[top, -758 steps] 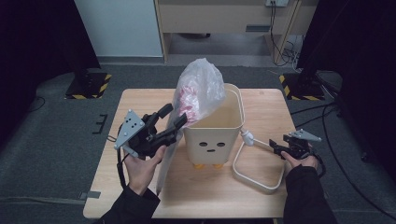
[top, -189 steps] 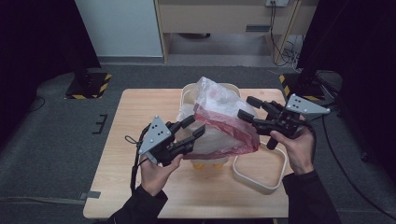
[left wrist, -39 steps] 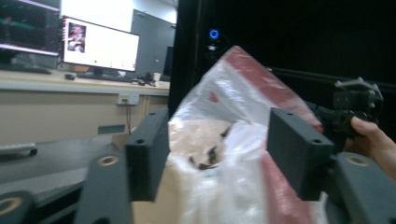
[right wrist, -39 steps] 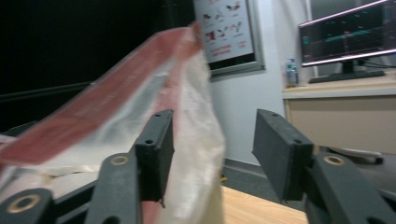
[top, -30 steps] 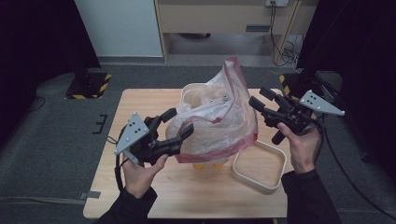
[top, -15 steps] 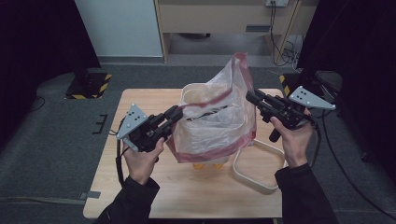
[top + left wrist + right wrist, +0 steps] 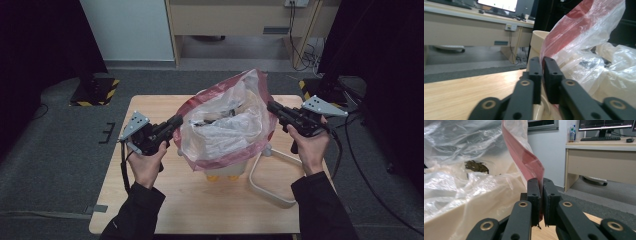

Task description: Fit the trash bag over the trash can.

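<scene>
A clear plastic bag (image 7: 225,130) with a red rim is draped over a cream bin (image 7: 220,175) at the middle of the wooden table (image 7: 150,200). My left gripper (image 7: 177,120) is at the bag's left side, my right gripper (image 7: 272,106) at its right side. Both pairs of jaws have just been closing. In the left gripper view the left gripper (image 7: 542,60) is shut where the red rim (image 7: 564,35) runs down into it, in front of the bin's wall (image 7: 537,42). In the right gripper view the right gripper (image 7: 541,181) pinches the red rim (image 7: 524,157).
A white loop-shaped bin frame (image 7: 270,180) lies on the table to the right of the bin, under my right forearm. Desks stand beyond the table, with dark floor around it. Bare tabletop lies at the front and far left.
Both grippers stood open a second ago and are shut on the bag's rim now. The left hand moved in toward the bin, and the bag's mouth came down lower over it.
</scene>
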{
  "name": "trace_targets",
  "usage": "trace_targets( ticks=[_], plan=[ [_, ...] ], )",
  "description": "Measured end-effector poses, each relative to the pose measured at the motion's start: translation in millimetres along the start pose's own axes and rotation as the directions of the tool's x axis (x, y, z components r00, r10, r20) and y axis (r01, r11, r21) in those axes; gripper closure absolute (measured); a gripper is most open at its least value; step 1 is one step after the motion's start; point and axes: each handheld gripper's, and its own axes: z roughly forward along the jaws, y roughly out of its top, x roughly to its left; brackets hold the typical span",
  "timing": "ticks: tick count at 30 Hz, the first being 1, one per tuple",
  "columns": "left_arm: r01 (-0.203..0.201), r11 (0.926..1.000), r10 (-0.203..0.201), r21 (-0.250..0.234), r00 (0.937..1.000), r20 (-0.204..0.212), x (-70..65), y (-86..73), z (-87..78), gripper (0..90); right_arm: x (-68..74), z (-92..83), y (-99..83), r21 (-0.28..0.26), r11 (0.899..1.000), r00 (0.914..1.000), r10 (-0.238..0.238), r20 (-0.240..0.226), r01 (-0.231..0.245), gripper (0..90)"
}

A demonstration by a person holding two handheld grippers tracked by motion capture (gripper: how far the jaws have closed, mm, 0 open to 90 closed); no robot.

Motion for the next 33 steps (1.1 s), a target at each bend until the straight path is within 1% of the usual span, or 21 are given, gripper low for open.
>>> trace_targets(
  ticks=[1, 3, 4, 5, 7, 9, 10, 12, 14, 16, 18, 19, 20, 21, 23, 24, 26, 28, 30, 31, 33],
  plan=[
    [-0.005, 0.9999, 0.006, -0.011, 0.9999, 0.014, -0.1, 1.5, -0.5, 78.8, -0.4, -0.3, 0.1, -0.004, 1.000, 1.0000, 0.003, -0.003, -0.003, 81.1],
    [-0.014, 0.9992, 0.015, -0.038, 0.9990, 0.043, -1.3, 5.0, -1.2, 67.7, -0.2, -1.4, 2.5, -0.023, 1.000, 0.9998, 0.006, -0.021, -0.007, 74.2],
    [-0.014, 0.9992, 0.015, -0.038, 0.9990, 0.043, -1.3, 5.0, -1.2, 63.7, -0.2, -1.4, 2.5, -0.023, 1.000, 0.9998, 0.006, -0.021, -0.007, 74.2],
    [-0.036, 0.9974, 0.039, -0.062, 0.9980, 0.049, -4.4, 9.0, -2.8, 59.1, 1.2, -2.8, 6.9, -0.046, 0.999, 0.9995, -0.001, -0.030, 0.000, 66.4],
    [-0.054, 0.9948, 0.060, -0.086, 0.9959, 0.067, -8.1, 13.2, -3.3, 51.0, 2.0, -2.8, 10.7, -0.067, 0.998, 0.9992, -0.010, -0.038, 0.007, 58.4],
    [-0.085, 0.9912, 0.093, -0.101, 0.9930, 0.074, -11.6, 17.4, -2.9, 41.4, 2.5, -1.5, 14.8, -0.086, 0.996, 0.9989, -0.025, -0.041, 0.021, 51.3],
    [-0.094, 0.9894, 0.103, -0.111, 0.9911, 0.083, -13.0, 19.7, -2.6, 38.8, 2.5, -0.5, 16.7, -0.089, 0.996, 0.9986, -0.027, -0.045, 0.023, 49.3],
    [-0.102, 0.9883, 0.113, -0.114, 0.9889, 0.097, -14.1, 22.9, -2.1, 34.7, 1.8, 2.1, 19.9, -0.091, 0.995, 0.9983, -0.032, -0.050, 0.027, 44.7],
    [-0.113, 0.9860, 0.126, -0.123, 0.9866, 0.104, -14.7, 25.7, -2.3, 33.6, -0.1, 4.2, 22.8, -0.098, 0.995, 0.9981, -0.038, -0.049, 0.033, 44.9],
    [-0.112, 0.9845, 0.128, -0.135, 0.9846, 0.119, -15.8, 29.6, -1.8, 33.6, -1.8, 5.5, 25.4, -0.104, 0.994, 0.9977, -0.029, -0.062, 0.023, 47.0],
    [-0.123, 0.9826, 0.142, -0.139, 0.9809, 0.133, -16.9, 34.2, -0.3, 35.5, -2.7, 6.3, 27.7, -0.107, 0.994, 0.9970, -0.026, -0.072, 0.018, 54.0],
    [-0.127, 0.9817, 0.147, -0.141, 0.9800, 0.135, -17.2, 35.2, 0.1, 39.1, -2.8, 6.5, 28.9, -0.117, 0.993, 0.9967, -0.021, -0.078, 0.012, 58.8],
    [-0.145, 0.9776, 0.166, -0.153, 0.9767, 0.137, -17.9, 37.8, 0.8, 44.1, -2.8, 6.5, 29.2, -0.121, 0.993, 0.9965, -0.015, -0.082, 0.005, 63.9],
    [-0.140, 0.9782, 0.162, -0.153, 0.9766, 0.141, -18.2, 39.2, 1.8, 52.9, -3.3, 6.7, 30.1, -0.130, 0.991, 0.9957, -0.004, -0.092, -0.008, 70.5],
    [-0.130, 0.9804, 0.153, -0.147, 0.9762, 0.154, -18.0, 42.5, 5.9, 59.9, -3.6, 7.1, 30.6, -0.133, 0.991, 0.9959, 0.006, -0.090, -0.018, 78.2],
    [-0.133, 0.9815, 0.154, -0.137, 0.9762, 0.152, -17.8, 43.7, 8.2, 64.4, -4.1, 8.0, 30.8, -0.131, 0.991, 0.9960, 0.008, -0.089, -0.019, 82.0],
    [-0.132, 0.9843, 0.150, -0.117, 0.9757, 0.160, -16.6, 44.8, 13.4, 73.5, -4.6, 10.2, 30.4, -0.126, 0.992, 0.9962, 0.009, -0.086, -0.020, 85.4],
    [-0.137, 0.9850, 0.153, -0.105, 0.9754, 0.159, -15.2, 44.4, 18.0, 81.7, -4.8, 12.9, 29.4, -0.117, 0.993, 0.9967, 0.005, -0.081, -0.015, 86.8],
    [-0.155, 0.9834, 0.167, -0.095, 0.9752, 0.145, -14.4, 43.1, 20.7, 89.6, -4.3, 15.1, 28.1, -0.108, 0.994, 0.9972, -0.001, -0.075, -0.007, 87.2],
    [-0.155, 0.9834, 0.167, -0.095, 0.9752, 0.145, -14.4, 43.1, 20.7, 90.0, -4.3, 15.9, 27.4, -0.107, 0.994, 0.9973, -0.004, -0.073, -0.004, 87.2],
    [-0.170, 0.9814, 0.180, -0.088, 0.9778, 0.108, -13.8, 40.7, 22.5, 90.0, -4.2, 17.1, 26.0, -0.100, 0.995, 0.9978, -0.010, -0.065, 0.003, 87.2]
  ],
)
